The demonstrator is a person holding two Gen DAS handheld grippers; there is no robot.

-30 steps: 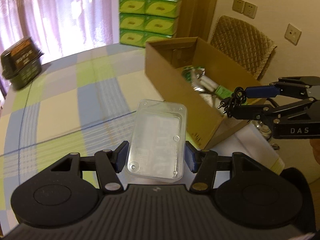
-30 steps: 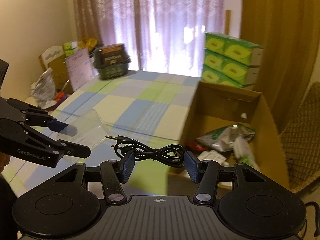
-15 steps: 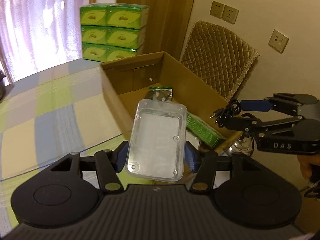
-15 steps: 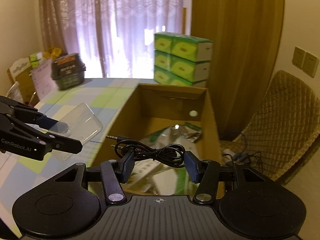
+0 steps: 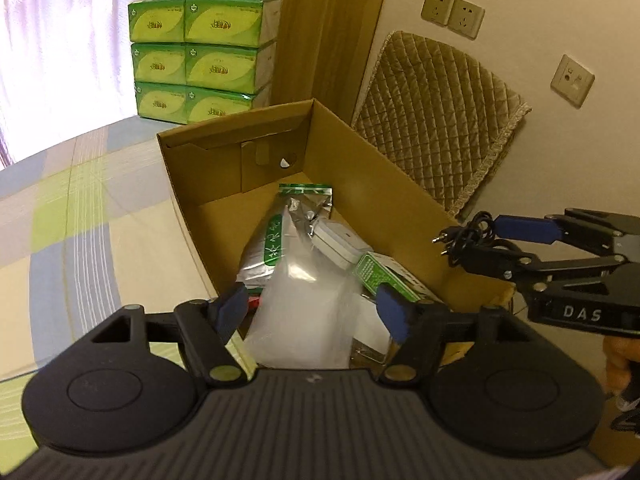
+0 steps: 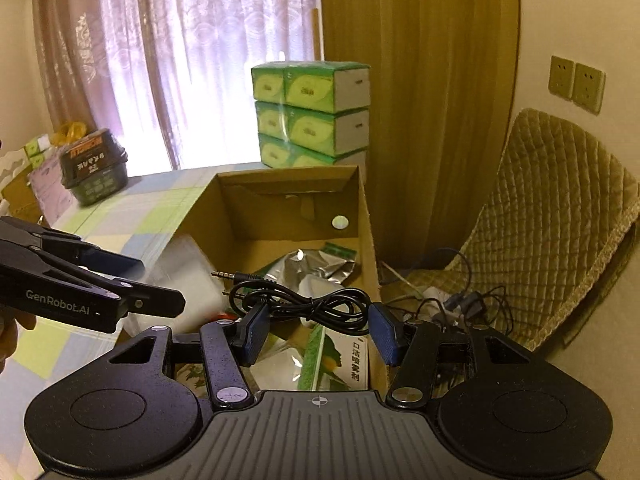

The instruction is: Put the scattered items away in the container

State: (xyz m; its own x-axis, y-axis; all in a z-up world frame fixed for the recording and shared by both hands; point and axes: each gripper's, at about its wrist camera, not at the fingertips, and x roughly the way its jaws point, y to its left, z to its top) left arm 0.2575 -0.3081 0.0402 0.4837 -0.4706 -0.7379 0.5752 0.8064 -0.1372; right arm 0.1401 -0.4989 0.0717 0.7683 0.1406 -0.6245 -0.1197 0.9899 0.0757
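Window (image 6: 208,80) backlight blown out, fisheye edges, warm dimness

Bright curtained window (image 6: 168,64), quilted chair (image 5: 436,120), wall sockets (image 5: 452,12), checked tablecloth (image 5: 80,216).

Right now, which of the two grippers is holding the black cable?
The right gripper: the coiled black audio cable sits between its blue pads. The left gripper stands open above the cardboard box.
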